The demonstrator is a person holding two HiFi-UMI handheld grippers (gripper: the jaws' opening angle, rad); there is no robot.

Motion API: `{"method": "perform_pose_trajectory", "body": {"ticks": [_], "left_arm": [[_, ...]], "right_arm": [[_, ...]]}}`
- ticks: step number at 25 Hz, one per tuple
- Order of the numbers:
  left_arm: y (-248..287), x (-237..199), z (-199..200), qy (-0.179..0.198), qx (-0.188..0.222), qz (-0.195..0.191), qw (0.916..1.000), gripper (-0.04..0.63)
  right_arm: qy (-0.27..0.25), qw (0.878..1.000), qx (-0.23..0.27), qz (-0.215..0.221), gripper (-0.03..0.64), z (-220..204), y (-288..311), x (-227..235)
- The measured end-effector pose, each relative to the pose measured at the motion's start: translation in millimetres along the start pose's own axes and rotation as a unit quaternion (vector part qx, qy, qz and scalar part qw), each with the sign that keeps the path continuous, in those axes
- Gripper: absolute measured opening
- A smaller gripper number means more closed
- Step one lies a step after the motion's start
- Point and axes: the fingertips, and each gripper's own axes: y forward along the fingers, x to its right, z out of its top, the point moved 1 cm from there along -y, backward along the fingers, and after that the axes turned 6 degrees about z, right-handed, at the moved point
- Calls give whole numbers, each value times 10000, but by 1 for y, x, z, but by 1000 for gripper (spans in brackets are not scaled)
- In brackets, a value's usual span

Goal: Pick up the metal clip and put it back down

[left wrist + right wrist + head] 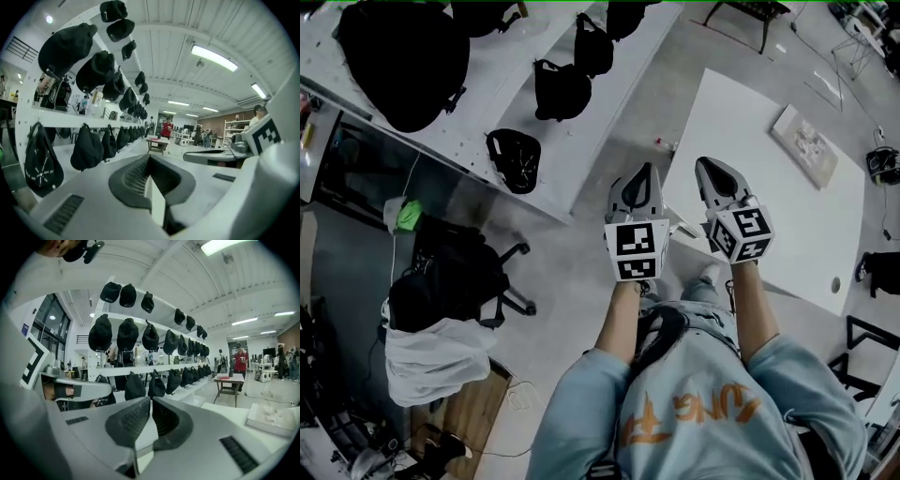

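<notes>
I cannot make out a metal clip in any view. In the head view both grippers are held up side by side in front of the person, at the near edge of a white table (769, 187). My left gripper (642, 173) has its jaws together with nothing between them, which the left gripper view (149, 163) confirms. My right gripper (712, 169) is likewise shut and empty, its dark pads meeting in the right gripper view (150, 404). Both point roughly level across the room, away from the table top.
A flat white board (806, 145) lies on the far part of the table. To the left runs a white shelf rack (487, 122) hung with black caps and bags. A black chair (459, 277) with a white cloth stands lower left. People stand far off by a small table (229, 380).
</notes>
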Motion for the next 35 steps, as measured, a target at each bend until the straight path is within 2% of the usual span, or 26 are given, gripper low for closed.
{"method": "perform_pose_trajectory", "body": {"ticks": [7, 13, 21, 27, 35], "left_arm": [[21, 9, 78, 309, 714, -116, 9969, 9], [46, 41, 118, 401, 1033, -488, 9926, 9], [61, 74, 113, 378, 1055, -798, 9905, 9], [63, 87, 115, 340, 1135, -911, 9888, 9], [53, 85, 114, 375, 1135, -926, 9885, 9]], "right_arm": [[-269, 9974, 438, -509, 34, 63, -6, 35], [-204, 9893, 770, -1222, 34, 94, -28, 77], [-322, 9833, 875, -1562, 34, 100, -48, 99], [-919, 9762, 723, -1824, 34, 107, -63, 96], [-852, 9768, 781, -1802, 35, 108, -72, 91]]}}
